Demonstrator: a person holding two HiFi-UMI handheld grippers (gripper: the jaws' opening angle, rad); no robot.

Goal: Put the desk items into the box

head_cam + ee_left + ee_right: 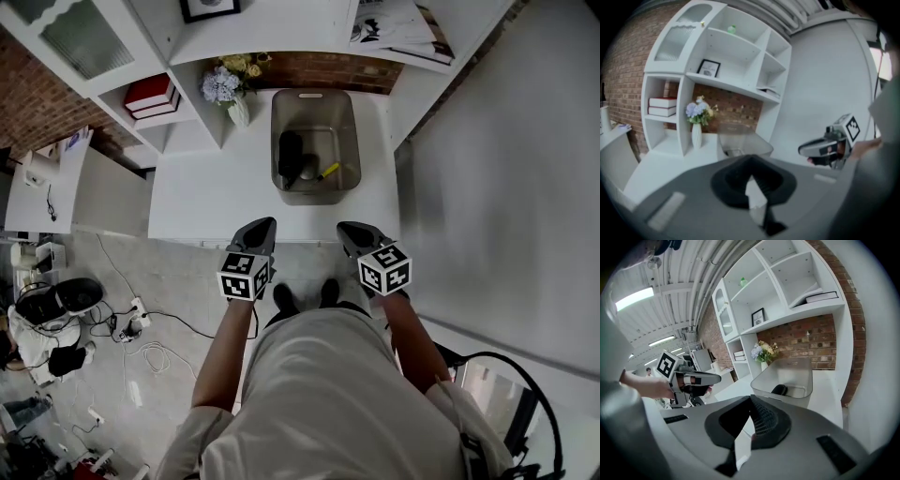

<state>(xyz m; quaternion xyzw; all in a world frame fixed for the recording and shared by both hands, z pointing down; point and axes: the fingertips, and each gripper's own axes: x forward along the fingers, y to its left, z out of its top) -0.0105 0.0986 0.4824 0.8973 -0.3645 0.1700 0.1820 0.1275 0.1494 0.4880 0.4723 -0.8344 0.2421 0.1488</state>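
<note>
The box (315,97) is seen on the white desk (211,192), at twelve o'clock from both grippers. Inside it a black item (291,152) and a yellow pen (327,172) are seen, the pen at four o'clock of the black item. The left gripper (262,226) and the right gripper (349,229) are held side by side at the desk's near edge, well apart from the box. In each gripper view the jaws are seen pressed together, with nothing pinched between them. A vase of flowers (228,89) is placed at ten o'clock of the box.
</note>
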